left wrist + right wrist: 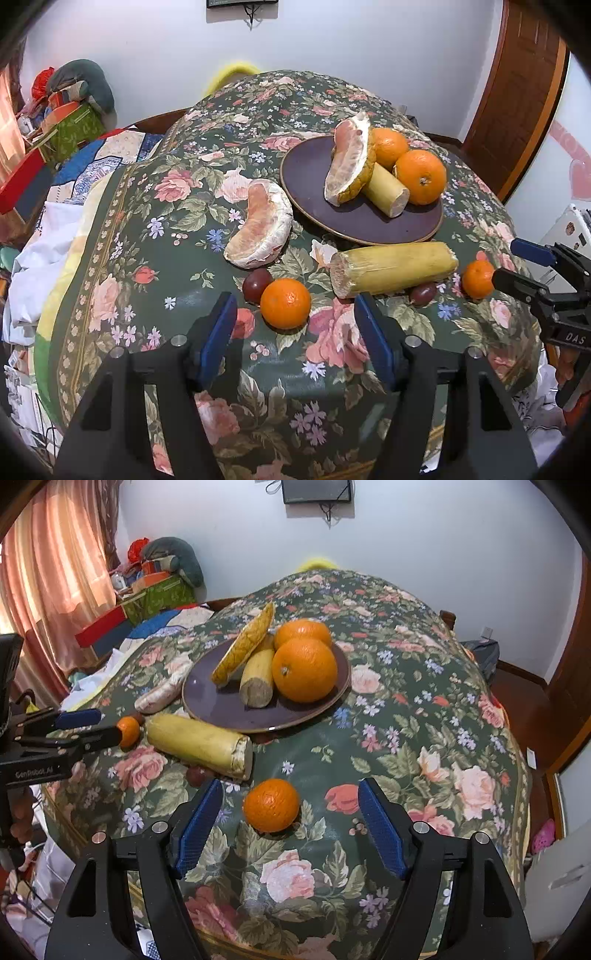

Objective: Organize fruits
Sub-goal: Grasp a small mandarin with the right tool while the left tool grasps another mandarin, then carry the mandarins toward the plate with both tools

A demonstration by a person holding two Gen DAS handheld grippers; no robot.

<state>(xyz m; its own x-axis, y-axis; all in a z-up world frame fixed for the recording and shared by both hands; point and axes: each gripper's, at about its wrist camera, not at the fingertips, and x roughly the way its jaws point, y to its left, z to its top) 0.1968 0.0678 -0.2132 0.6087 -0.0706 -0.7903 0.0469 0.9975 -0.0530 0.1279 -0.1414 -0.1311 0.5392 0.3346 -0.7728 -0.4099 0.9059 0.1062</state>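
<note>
Step in hand, approach: left gripper (295, 325) and right gripper (290, 812), both spread and empty, each frame an orange (285, 303) (271, 805) at lower centre; next, close and carry to plate (207, 701).

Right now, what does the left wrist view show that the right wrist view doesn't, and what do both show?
Only the left wrist view shows the flesh side of the pomelo wedge lying on the cloth and two dark plums, one beside each small orange.

Only the right wrist view shows the pink curtain and the ribbed rind of the pomelo piece on the plate.

Both show the purple plate with two oranges and a short cane piece, the long cane piece on the cloth, and both tongs open: left tongs, right tongs.
</note>
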